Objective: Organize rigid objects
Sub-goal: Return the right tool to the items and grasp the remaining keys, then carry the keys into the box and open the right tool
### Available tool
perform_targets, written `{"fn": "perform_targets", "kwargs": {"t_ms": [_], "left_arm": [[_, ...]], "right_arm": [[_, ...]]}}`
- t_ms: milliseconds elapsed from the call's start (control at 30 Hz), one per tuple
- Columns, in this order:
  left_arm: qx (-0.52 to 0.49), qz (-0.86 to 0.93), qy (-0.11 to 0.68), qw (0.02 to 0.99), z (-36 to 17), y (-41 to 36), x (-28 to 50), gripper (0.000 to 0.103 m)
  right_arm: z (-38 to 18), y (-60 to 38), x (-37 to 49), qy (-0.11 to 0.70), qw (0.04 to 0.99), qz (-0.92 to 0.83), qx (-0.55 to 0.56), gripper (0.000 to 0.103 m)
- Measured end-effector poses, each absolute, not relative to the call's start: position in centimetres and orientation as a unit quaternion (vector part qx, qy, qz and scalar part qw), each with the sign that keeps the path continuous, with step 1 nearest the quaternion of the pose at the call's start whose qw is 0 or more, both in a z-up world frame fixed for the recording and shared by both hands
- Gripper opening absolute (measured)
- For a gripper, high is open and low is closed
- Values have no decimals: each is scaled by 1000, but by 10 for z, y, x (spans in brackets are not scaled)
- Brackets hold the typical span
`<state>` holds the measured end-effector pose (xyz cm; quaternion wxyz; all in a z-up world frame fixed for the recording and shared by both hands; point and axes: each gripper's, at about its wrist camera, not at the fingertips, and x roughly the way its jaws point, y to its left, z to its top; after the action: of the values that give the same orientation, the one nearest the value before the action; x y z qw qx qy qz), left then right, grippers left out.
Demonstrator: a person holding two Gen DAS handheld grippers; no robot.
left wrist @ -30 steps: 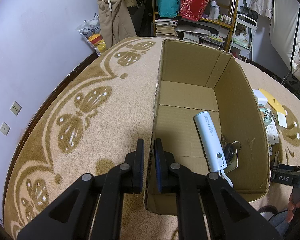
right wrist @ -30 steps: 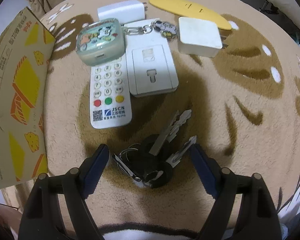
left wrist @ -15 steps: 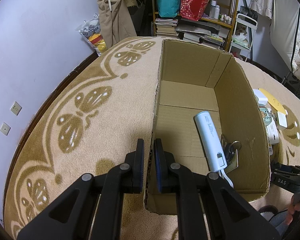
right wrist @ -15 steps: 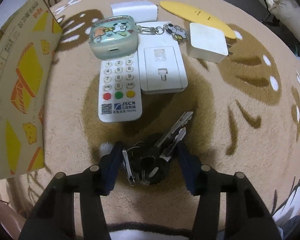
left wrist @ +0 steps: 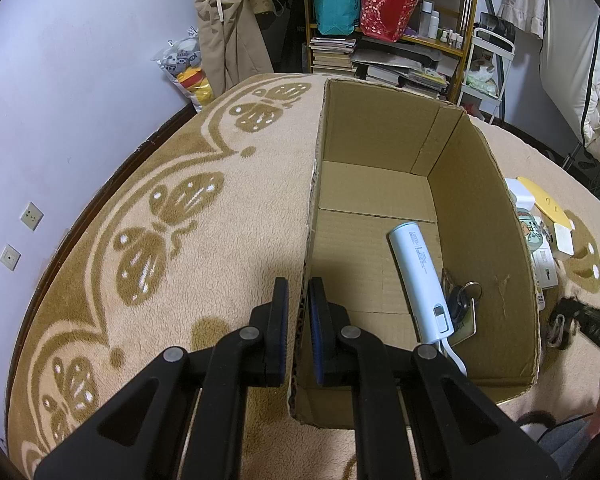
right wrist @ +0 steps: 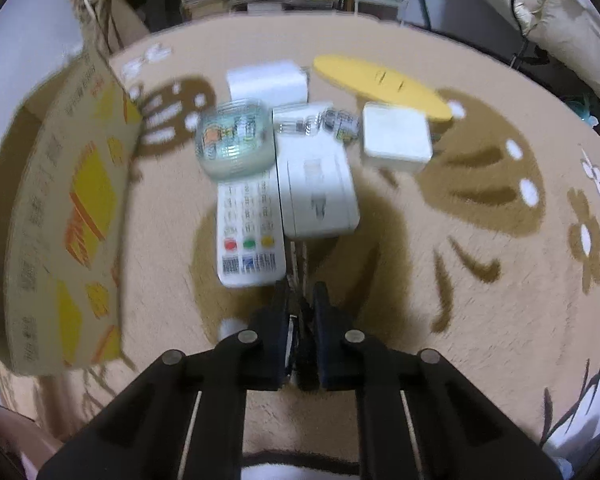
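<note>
Keys (right wrist: 298, 264) sit clamped between the right tongs (right wrist: 300, 300) above the carpet (right wrist: 440, 280), near the remote (right wrist: 250, 232); left tongs (left wrist: 298, 300) pinch the cardboard box (left wrist: 480, 208) wall.

Beige patterned carpet (left wrist: 228, 240), pale wall (left wrist: 80, 72) left of it, cluttered wooden shelf (left wrist: 392, 28) behind, coat (left wrist: 228, 36) beside shelf

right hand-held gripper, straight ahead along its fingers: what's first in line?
Likely the white remote control, beside the white socket adapter, just past the key bunch the right hand-held gripper holds. Blurred frame, depth unclear.
</note>
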<state>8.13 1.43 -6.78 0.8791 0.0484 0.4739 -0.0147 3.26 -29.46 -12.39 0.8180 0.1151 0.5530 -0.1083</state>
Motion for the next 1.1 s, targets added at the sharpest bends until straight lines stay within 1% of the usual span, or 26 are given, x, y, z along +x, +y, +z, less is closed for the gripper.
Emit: {"fn": "perform_targets", "kwargs": {"t_ms": [33, 167, 467, 767, 1100], "left_arm": [[49, -15, 474, 879, -68, 14, 81, 10], [48, -15, 474, 879, -68, 14, 81, 10], [49, -14, 474, 879, -68, 14, 81, 10], [51, -13, 473, 879, -68, 15, 81, 10], [51, -13, 473, 879, -68, 16, 81, 10]], "right_arm": [[-119, -296, 32, 547, 823, -115, 106, 7], [-108, -297, 31, 534, 830, -110, 120, 6], [-106, -302, 34, 516, 839, -102, 143, 6], [-63, -282, 41, 465, 872, -72, 132, 6], [0, -237, 56, 411, 904, 10, 114, 6]]}}
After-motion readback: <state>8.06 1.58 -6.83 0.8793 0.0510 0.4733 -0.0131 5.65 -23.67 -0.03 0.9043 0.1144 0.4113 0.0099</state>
